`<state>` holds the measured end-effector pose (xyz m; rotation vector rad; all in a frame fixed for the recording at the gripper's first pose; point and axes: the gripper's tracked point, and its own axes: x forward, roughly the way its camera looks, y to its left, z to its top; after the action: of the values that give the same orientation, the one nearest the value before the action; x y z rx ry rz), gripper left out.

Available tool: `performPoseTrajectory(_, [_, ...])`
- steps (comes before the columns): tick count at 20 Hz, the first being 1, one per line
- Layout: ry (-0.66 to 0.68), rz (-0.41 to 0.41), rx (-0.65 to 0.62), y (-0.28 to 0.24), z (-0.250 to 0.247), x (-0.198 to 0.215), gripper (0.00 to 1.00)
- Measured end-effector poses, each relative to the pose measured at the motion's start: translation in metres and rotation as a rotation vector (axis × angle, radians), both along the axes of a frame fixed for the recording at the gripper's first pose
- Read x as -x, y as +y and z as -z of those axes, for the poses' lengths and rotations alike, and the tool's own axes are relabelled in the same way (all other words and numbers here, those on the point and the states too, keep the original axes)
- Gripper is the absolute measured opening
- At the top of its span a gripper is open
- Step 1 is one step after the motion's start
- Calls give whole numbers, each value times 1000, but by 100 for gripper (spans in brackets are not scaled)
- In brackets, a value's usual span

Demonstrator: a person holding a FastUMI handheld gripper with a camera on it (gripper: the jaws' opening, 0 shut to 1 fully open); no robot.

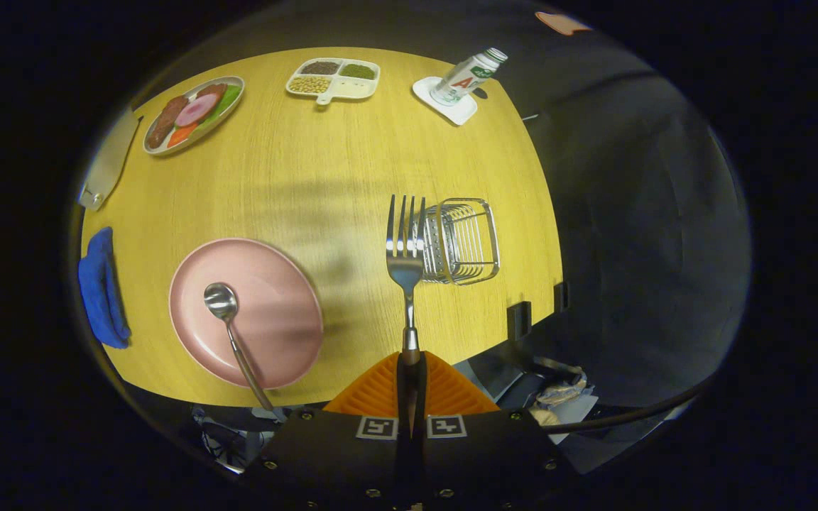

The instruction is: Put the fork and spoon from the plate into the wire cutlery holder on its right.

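My gripper (410,362) is shut on the handle of a steel fork (406,248), which sticks straight out ahead of the fingers with its tines up, held high above the table. The fork's tines overlap the left side of the wire cutlery holder (462,241), which stands on the wooden table near its right edge. Left of the fingers lies the pink plate (267,319), and a steel spoon (228,319) rests in it, bowl toward the plate's middle and handle reaching past the near rim.
A blue cloth (101,287) lies left of the plate. At the far side stand an oval dish of food (194,113), a divided tray of beans (334,77) and a bottle (467,77) on a white coaster. The yellow table (309,177) ends just right of the holder.
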<state>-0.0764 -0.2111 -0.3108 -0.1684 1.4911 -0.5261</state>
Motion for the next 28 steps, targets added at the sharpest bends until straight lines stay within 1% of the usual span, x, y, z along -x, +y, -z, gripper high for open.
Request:
performPoseTrajectory(4, [21, 62, -13, -30, 3, 3, 1])
performPoseTrajectory(8, [88, 82, -22, -53, 14, 11, 1])
performPoseTrajectory(14, [178, 77, -51, -74, 27, 11, 1])
performPoseTrajectory(21, [296, 49, -89, -84, 31, 7, 1])
performPoseTrajectory(22, [306, 51, -93, -84, 29, 7, 4])
performPoseTrajectory(26, [341, 41, -104, -87, 31, 7, 4])
performPoseTrajectory(28, [344, 35, -90, -92, 28, 6, 8])
